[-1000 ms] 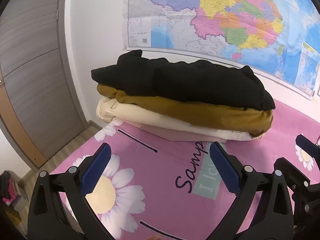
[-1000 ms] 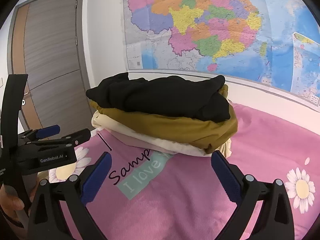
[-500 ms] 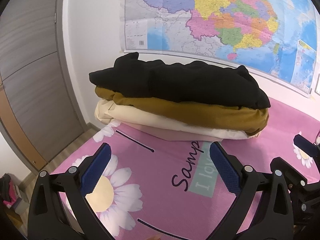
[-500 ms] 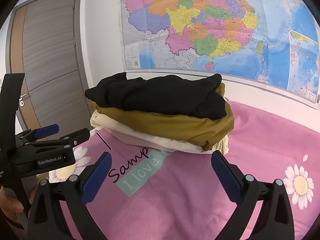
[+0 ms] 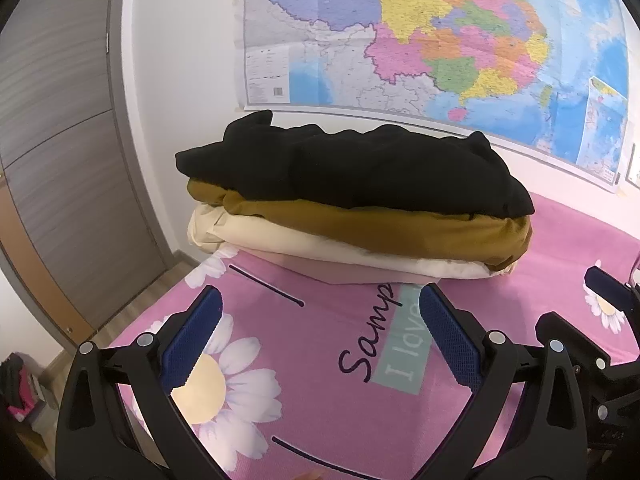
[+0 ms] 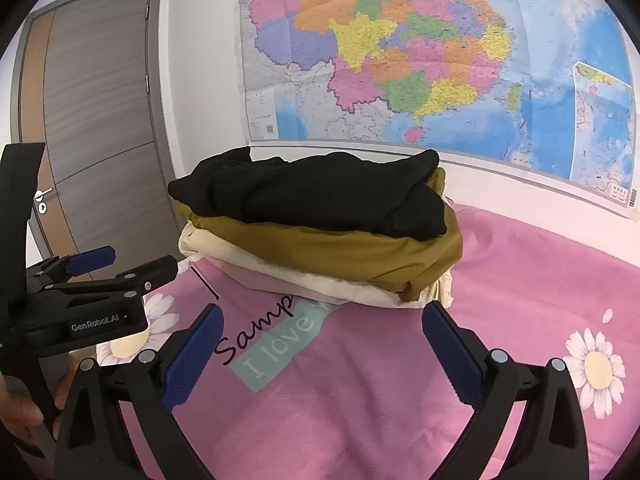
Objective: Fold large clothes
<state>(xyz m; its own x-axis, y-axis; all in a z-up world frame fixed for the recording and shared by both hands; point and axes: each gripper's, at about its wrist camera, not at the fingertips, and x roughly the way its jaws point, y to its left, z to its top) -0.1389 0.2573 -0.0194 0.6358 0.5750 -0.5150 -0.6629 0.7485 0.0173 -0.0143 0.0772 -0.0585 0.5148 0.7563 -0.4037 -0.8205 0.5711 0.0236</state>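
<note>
A stack of folded clothes lies at the far end of the pink bedspread (image 5: 320,380), against the wall. A black garment (image 5: 360,172) (image 6: 312,192) tops it, over a mustard-brown one (image 5: 380,228) (image 6: 340,252), a cream one (image 5: 304,244) (image 6: 280,276) and a pale pink one (image 5: 344,274) at the bottom. My left gripper (image 5: 320,320) hovers open above the bedspread, short of the stack, nothing between its fingers. My right gripper (image 6: 320,336) is open too, also short of the stack. The left gripper's body (image 6: 92,300) shows at the left of the right wrist view.
A large coloured map (image 5: 440,40) (image 6: 420,60) hangs on the white wall behind the stack. A grey wooden door (image 6: 100,120) stands to the left. The bed's left edge drops to a wood floor (image 5: 132,308). A hand (image 6: 16,412) holds the left gripper's handle.
Both views have shifted slightly, so the stack sits a little lower and left in frame. Both grippers stay open and empty; the clothes have not moved.
</note>
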